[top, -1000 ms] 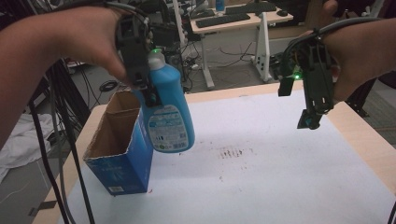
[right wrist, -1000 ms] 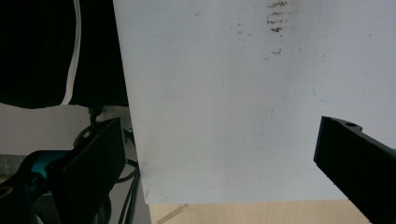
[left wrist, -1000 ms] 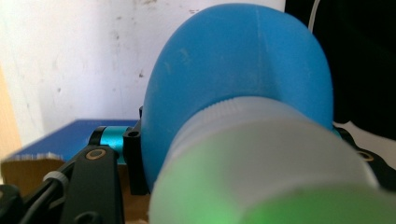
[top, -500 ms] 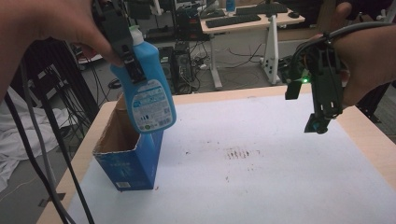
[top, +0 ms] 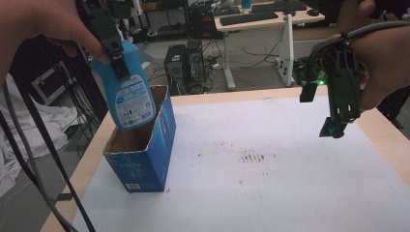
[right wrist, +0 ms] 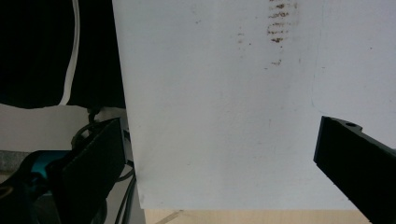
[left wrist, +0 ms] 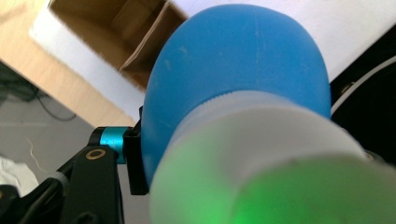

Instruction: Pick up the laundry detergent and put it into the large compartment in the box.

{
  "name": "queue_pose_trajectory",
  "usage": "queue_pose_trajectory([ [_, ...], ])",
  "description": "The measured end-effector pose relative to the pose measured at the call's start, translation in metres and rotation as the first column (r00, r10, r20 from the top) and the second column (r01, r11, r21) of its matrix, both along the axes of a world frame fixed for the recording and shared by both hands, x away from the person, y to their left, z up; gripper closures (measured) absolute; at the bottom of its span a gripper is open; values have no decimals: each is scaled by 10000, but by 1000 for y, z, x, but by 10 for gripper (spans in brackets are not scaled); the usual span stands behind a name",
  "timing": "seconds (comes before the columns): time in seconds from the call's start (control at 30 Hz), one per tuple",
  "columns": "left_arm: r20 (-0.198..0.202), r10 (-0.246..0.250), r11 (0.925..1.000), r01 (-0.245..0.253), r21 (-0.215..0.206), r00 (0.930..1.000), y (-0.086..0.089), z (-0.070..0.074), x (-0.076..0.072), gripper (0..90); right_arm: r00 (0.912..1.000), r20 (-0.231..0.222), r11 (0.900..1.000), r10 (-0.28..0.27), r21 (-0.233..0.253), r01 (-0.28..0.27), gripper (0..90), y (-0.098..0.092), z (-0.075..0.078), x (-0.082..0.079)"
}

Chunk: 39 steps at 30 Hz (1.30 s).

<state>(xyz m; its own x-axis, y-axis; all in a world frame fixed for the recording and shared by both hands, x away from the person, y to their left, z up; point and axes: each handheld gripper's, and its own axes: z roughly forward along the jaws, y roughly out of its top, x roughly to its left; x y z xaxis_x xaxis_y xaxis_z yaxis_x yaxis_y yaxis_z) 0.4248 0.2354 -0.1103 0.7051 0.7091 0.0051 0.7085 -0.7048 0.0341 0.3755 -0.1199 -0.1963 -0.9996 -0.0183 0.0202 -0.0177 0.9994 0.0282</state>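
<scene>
The blue bottle [top: 126, 92] hangs nearly upright above the open blue carton [top: 140, 154], its long axis leaning a little so the rounded base points down into the carton's mouth and the neck rises up and to the left; the base sits just over the opening, and whether it touches the rim cannot be told. The left tongs [top: 112, 46] are clamped on the bottle's upper part, held by the person's left hand [top: 46, 24] coming in from the top left with the forearm raised high. In the left gripper view the bottle's smooth blue plastic shoulder [left wrist: 233, 79] and pale cap loom close, with brown cardboard flaps of the carton below. The right tongs [top: 333, 126] hover over the right side of the white-covered table [top: 290, 193], pointing down, their jaws spread wide and holding nothing. The table's covering is matt white with a patch of brownish smudges [top: 251, 155].
</scene>
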Motion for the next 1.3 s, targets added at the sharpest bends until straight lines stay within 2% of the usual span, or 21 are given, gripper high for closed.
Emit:
queue_pose_trajectory([
  [0.07, 4, 133, 9999, -133, -8, 9999, 2, -2, 1, 383, 10000, -16, 10000, 41, -1, -41, 15, 0, 0, 1],
  [0.2, -184, 407, 9992, -407, -23, 9990, 14, -17, 6, 383, 10000, -12, 10000, 1, -22, -1, 15, 2, -1, 2],
  [0.43, -371, 462, 9989, -461, 17, 9982, 17, -33, 10, 383, 10000, -24, 10000, 5, -34, -5, 15, 2, -2, 2],
  [0.47, -534, 426, 9991, -428, -17, 9977, 18, -42, 13, 383, 10000, -19, 10000, -30, -44, 30, 15, 2, -2, 2],
  [0.6, -628, 311, 9995, -312, -12, 9975, 18, -51, 15, 383, 10000, -14, 10000, -16, -35, 16, 15, 2, -2, 2],
  [0.67, -660, 342, 9994, -347, -69, 9972, 17, -62, 17, 383, 10000, -59, 10000, -75, -27, 75, 15, 1, -3, 3],
  [0.77, -735, 317, 9995, -323, -71, 9968, 17, -70, 18, 383, 10000, -56, 10000, -78, -13, 78, 15, 0, -5, 3],
  [0.8, -713, 287, 9995, -296, -117, 9970, 17, -79, 19, 383, 9999, -91, 10000, -77, -38, 77, 15, 0, -5, 3],
  [0.83, -713, 287, 9995, -296, -117, 9970, 17, -79, 19, 383, 9999, -97, 9999, -108, -41, 107, 15, 0, -6, 3],
  [0.87, -793, 220, 9997, -226, -66, 9966, 18, -84, 21, 383, 9999, -97, 9999, -108, -41, 107, 15, 0, -6, 3],
  [0.9, -846, 265, 9996, -271, -59, 9961, 17, -94, 21, 383, 9999, -98, 9999, -111, -35, 111, 15, 0, -7, 3],
  [0.93, -846, 265, 9996, -271, -59, 9961, 17, -94, 21, 383, 9999, -98, 9999, -111, -35, 111, 15, 0, -7, 3],
  [0.97, -1021, 169, 9998, -164, 56, 9946, 17, -104, 23, 383, 9999, -114, 9999, -102, -29, 101, 15, -1, -7, 4],
  [1.0, -1021, 169, 9998, -164, 56, 9946, 17, -104, 23, 383, 9999, -114, 9999, -102, -29, 101, 15, -1, -7, 4],
  [1.13, -1232, 256, 9996, -238, 161, 9920, 16, -127, 23, 383, 9998, -133, 9999, -114, -33, 113, 15, -2, -10, 4],
  [1.3, -1306, 386, 9992, -369, 154, 9907, 17, -138, 25, 383, 9998, -146, 9999, -100, -13, 100, 15, -1, -10, 5],
])
